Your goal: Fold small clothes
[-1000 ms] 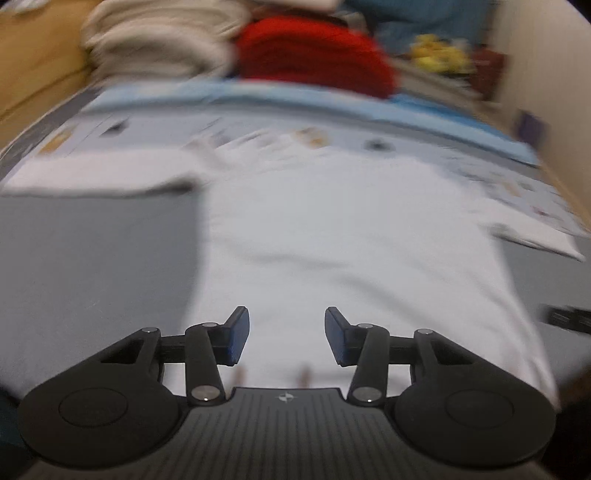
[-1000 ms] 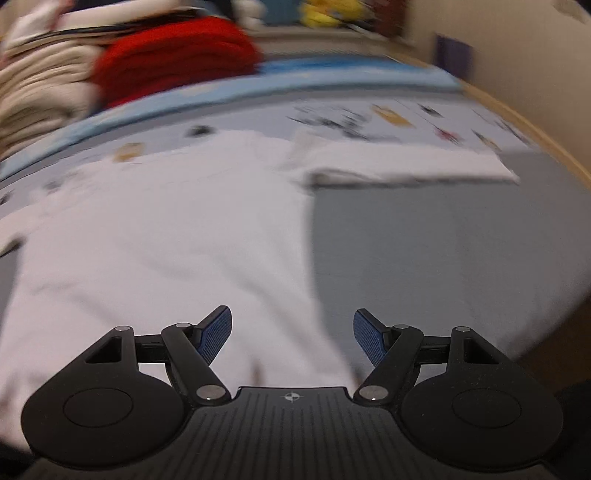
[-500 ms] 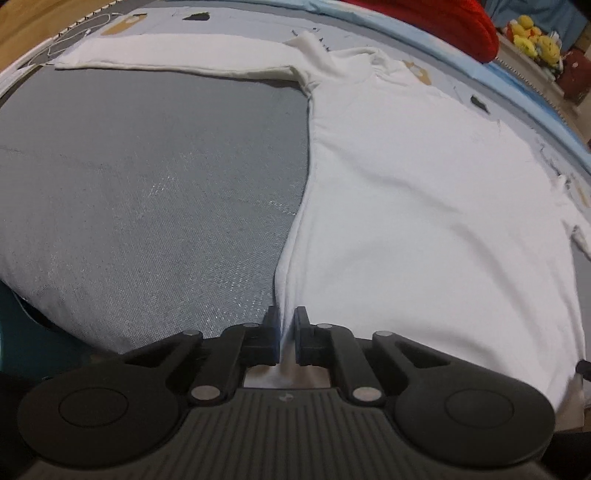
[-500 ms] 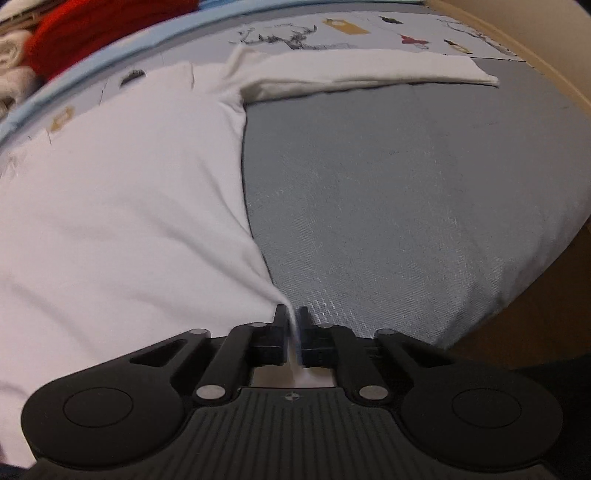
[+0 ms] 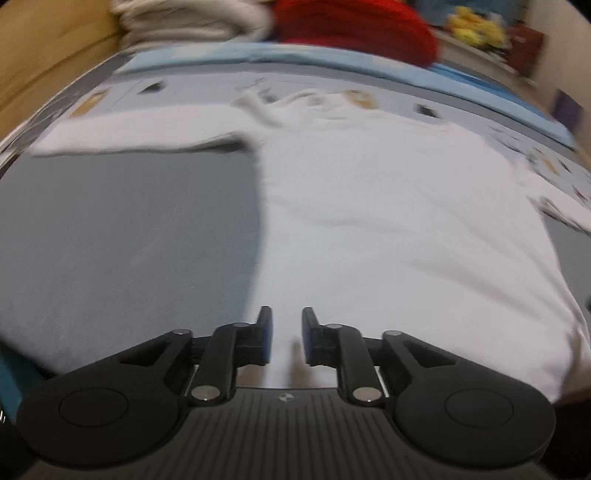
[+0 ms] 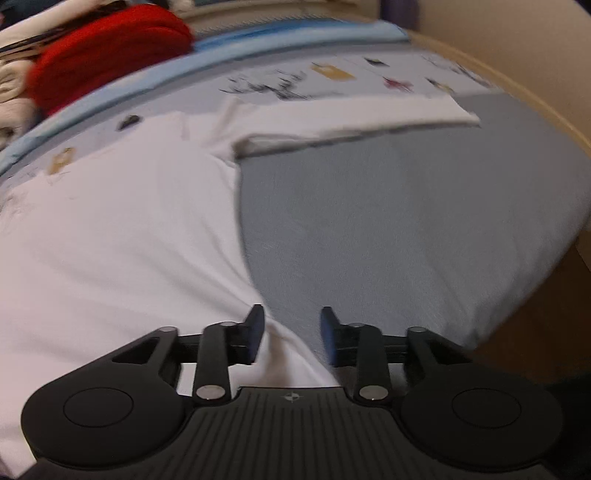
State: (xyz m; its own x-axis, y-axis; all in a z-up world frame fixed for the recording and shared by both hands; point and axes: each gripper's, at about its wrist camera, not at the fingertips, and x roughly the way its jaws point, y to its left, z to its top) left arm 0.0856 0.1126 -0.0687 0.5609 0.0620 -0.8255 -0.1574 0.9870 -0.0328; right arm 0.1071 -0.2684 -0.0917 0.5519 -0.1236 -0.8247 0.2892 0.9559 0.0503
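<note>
A white long-sleeved shirt [image 5: 388, 214] lies flat on a grey bed cover [image 5: 129, 236], sleeves spread to both sides. My left gripper [image 5: 287, 332] is open a little, over the shirt's bottom left corner, holding nothing. In the right wrist view the same shirt [image 6: 122, 236] fills the left half, its right sleeve [image 6: 351, 118] stretched across the grey cover [image 6: 406, 221]. My right gripper [image 6: 291, 328] is open over the shirt's bottom right corner, with the hem lying between the jaws. Both views are blurred.
A red folded knit [image 5: 354, 29] and cream folded blankets [image 5: 192, 18] are stacked at the far end, behind a light blue strip [image 5: 332, 59]. The red knit also shows in the right wrist view [image 6: 107, 51]. The bed's right edge [image 6: 535, 295] drops to a wooden frame.
Half a second ago both grippers were shut on the shirt's bottom corners. Now both are open and have let go, and the views have tilted up toward the far end.
</note>
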